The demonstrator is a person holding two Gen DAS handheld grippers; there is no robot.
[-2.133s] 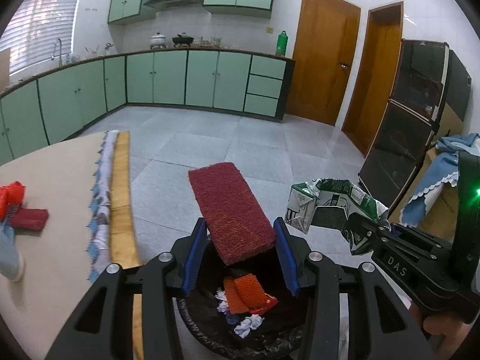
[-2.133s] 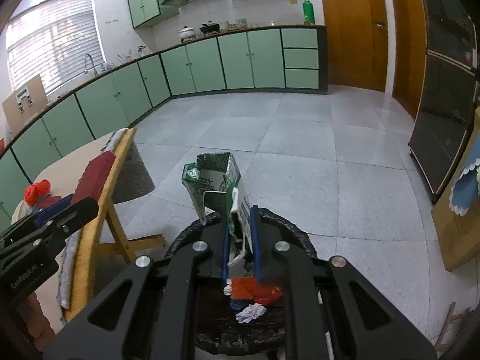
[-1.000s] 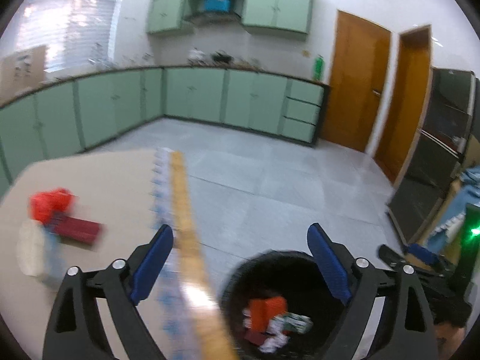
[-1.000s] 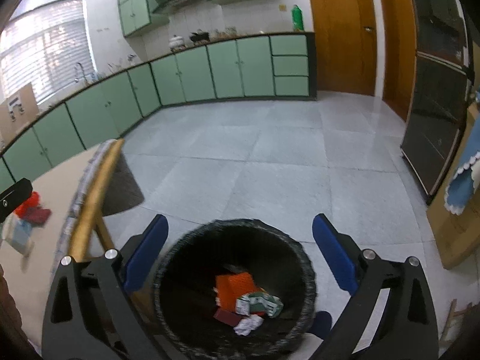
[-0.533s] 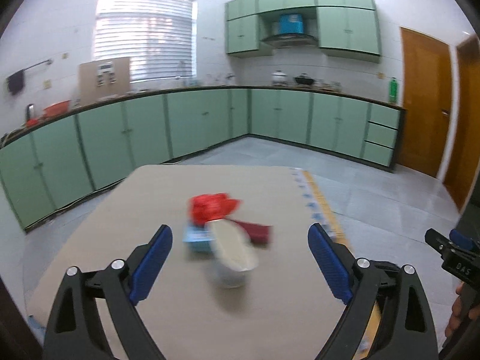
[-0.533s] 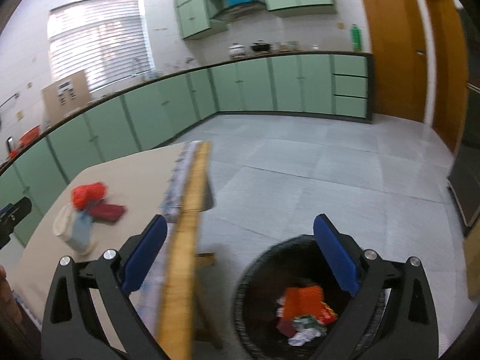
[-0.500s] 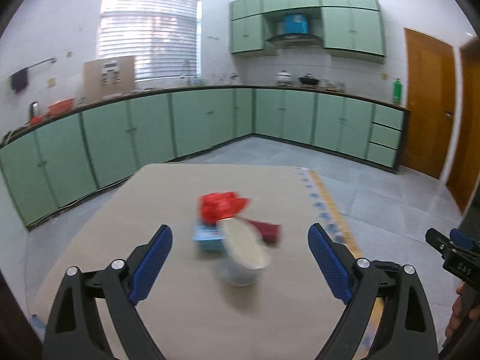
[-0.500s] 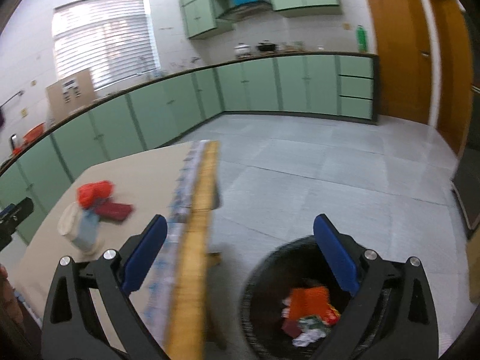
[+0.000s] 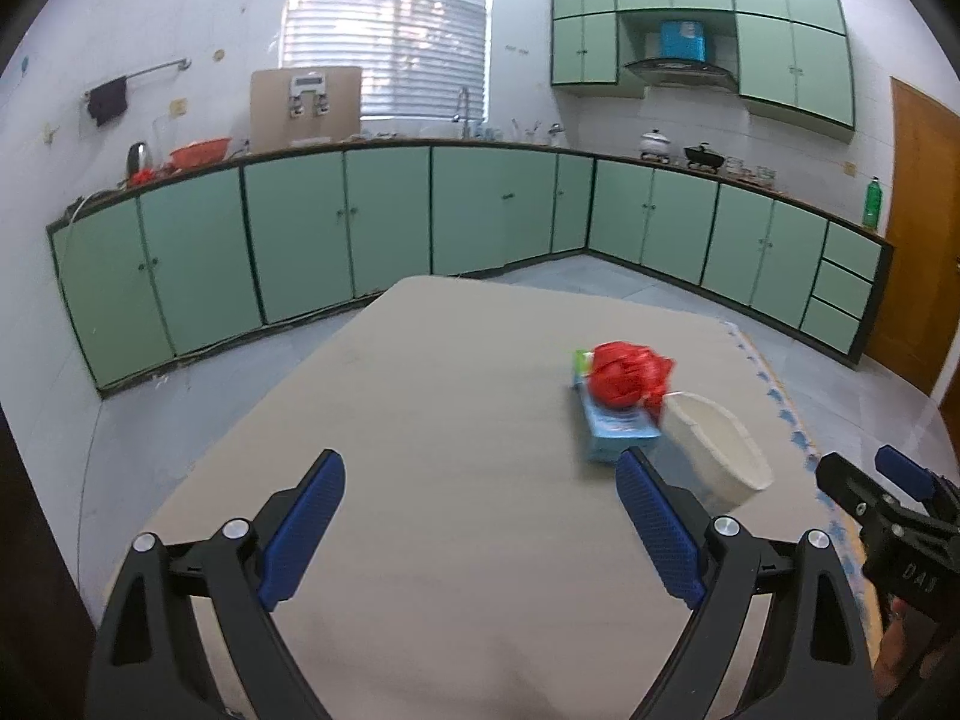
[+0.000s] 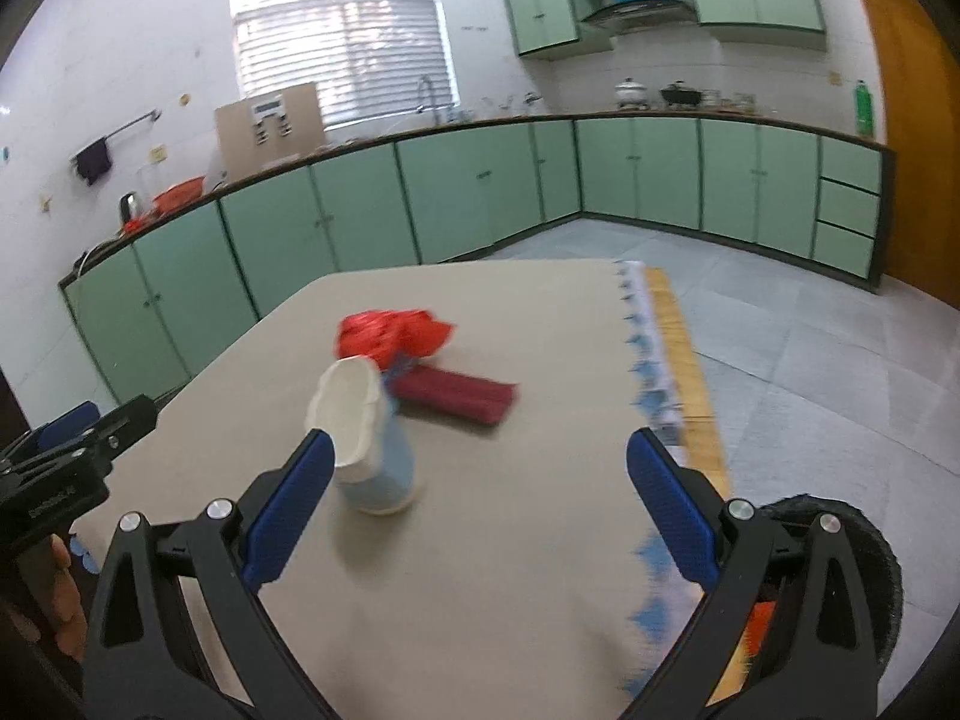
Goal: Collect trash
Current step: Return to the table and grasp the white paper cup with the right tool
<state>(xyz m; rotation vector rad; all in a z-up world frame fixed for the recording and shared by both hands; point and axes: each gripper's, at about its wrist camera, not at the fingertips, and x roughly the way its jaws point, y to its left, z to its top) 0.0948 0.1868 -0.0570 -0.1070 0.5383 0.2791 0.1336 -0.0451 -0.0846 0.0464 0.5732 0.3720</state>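
Observation:
Trash lies in a cluster on the beige table (image 9: 420, 420): a crumpled red wrapper (image 9: 627, 375) on a light blue carton (image 9: 618, 432), and a white paper cup (image 9: 717, 450) on its side. In the right wrist view I see the red wrapper (image 10: 390, 333), the cup (image 10: 366, 432) and a dark red scouring pad (image 10: 459, 393). My left gripper (image 9: 480, 531) is open and empty, left of the cluster. My right gripper (image 10: 480, 507) is open and empty, facing the cup. The black trash bin (image 10: 864, 546) stands on the floor at the lower right.
The table's right edge has a blue-patterned cloth fringe and a wooden rim (image 10: 678, 354). Green cabinets (image 9: 360, 228) line the walls. A wooden door (image 9: 918, 228) is at the right. The right gripper shows at the left wrist view's right edge (image 9: 882, 498).
Both grippers let go of the red pad and the carton into the bin, opened, and swung left from the bin to face the trash on the table.

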